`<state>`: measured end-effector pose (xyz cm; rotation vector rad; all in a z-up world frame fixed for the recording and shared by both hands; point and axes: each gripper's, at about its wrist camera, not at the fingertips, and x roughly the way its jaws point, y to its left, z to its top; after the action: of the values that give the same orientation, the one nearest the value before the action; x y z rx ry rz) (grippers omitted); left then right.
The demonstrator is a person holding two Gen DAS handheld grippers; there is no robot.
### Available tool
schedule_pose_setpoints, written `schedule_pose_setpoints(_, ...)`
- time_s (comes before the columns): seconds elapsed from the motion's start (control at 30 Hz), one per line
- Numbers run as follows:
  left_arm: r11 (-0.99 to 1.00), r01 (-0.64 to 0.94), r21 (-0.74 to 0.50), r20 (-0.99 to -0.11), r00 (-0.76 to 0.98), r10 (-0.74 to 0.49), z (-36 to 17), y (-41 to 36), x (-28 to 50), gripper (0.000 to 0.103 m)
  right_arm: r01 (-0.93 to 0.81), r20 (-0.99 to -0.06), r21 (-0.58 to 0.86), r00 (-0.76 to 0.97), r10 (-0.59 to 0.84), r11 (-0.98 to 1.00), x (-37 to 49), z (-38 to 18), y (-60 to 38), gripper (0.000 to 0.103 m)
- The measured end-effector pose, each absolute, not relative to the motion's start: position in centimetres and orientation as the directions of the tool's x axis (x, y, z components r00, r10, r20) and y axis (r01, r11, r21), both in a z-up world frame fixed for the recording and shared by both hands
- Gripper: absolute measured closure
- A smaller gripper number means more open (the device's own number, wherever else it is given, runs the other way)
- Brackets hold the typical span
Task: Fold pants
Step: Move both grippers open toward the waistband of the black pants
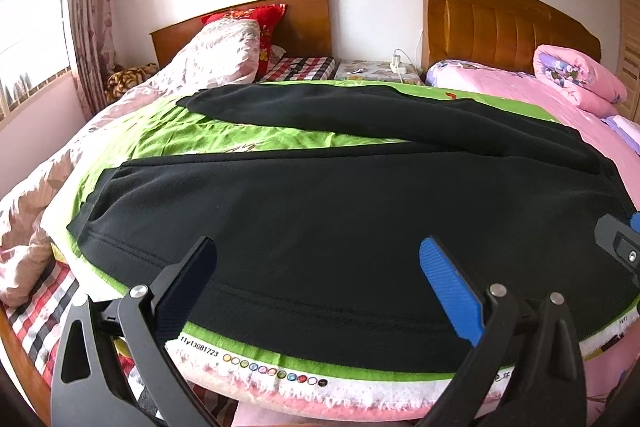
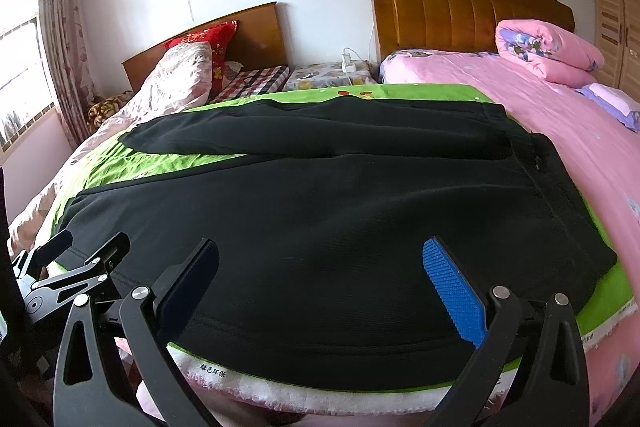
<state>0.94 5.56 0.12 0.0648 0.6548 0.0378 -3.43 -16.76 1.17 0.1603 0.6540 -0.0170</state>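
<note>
Hovering over the near leg, left claw [image 1: 316, 279] and right claw [image 2: 320, 279] both spread, empty. Black pants [image 1: 340, 211] lie flat on green cloth [image 1: 240, 135], mid-frame, legs apart. Next, probably: pinch near edge, fold across.

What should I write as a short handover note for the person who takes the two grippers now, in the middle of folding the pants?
Left gripper: jaws open, holding nothing, over the near leg.
Right gripper: jaws open, holding nothing, over the same leg, closer to the waistband.
Black pants: spread flat on the green cloth on the bed, waistband to the right, both leg ends to the left, legs apart in a V.
Done: pants laid out; no fold visible.
Left: probably grip the near edge, bring the near leg over the far leg, then fold along the length.
</note>
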Motion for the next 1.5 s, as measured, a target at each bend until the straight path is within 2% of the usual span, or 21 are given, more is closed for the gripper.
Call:
schedule_pose_setpoints(0.37,0.996,-0.042,0.073,-0.6,0.796,0.077,0.0,6.1,-0.1,0.001,0.057,-0.608,0.152,0.792,0.048,0.987,-3.7,1.0,-16.7,0.004)
schedule_pose_setpoints(0.53,0.997,-0.035,0.074,-0.565,0.822,0.071,0.0,6.1,-0.5,0.001,0.059,-0.612,0.158,0.79,0.051,0.986,-3.7,0.9,-16.8,0.004)
schedule_pose_setpoints(0.83,0.998,0.001,-0.065,-0.633,0.773,-0.042,-1.0,6.7,-1.4,0.001,0.055,-0.613,0.173,0.787,0.063,0.983,-3.7,0.7,-16.9,0.004)
schedule_pose_setpoints(0.9,0.999,0.022,-0.046,-0.646,0.762,-0.046,-1.2,6.1,-1.6,0.001,0.055,-0.613,0.175,0.787,0.065,0.983,-3.7,0.6,-16.9,0.004)
schedule_pose_setpoints(1.0,0.996,0.072,0.061,-0.661,0.75,-0.014,-1.5,4.8,-1.4,0.001,0.055,-0.613,0.175,0.787,0.065,0.983,-3.7,0.6,-17.0,0.004)
schedule_pose_setpoints(1.17,0.998,0.064,0.009,-0.698,0.715,-0.04,-1.4,6.0,0.7,0.001,0.073,-0.615,0.175,0.787,0.052,0.982,-3.5,0.7,-17.6,0.004)
schedule_pose_setpoints(1.3,0.995,0.059,0.085,-0.616,0.788,0.006,0.5,5.6,2.2,0.001,0.083,-0.608,0.16,0.793,0.032,0.984,-2.9,1.1,-18.4,0.004)
schedule_pose_setpoints(1.5,0.991,0.109,0.083,-0.54,0.84,-0.047,3.7,3.9,5.6,0.001,0.049,-0.603,0.095,0.798,0.019,0.994,0.2,3.0,-20.2,0.004)
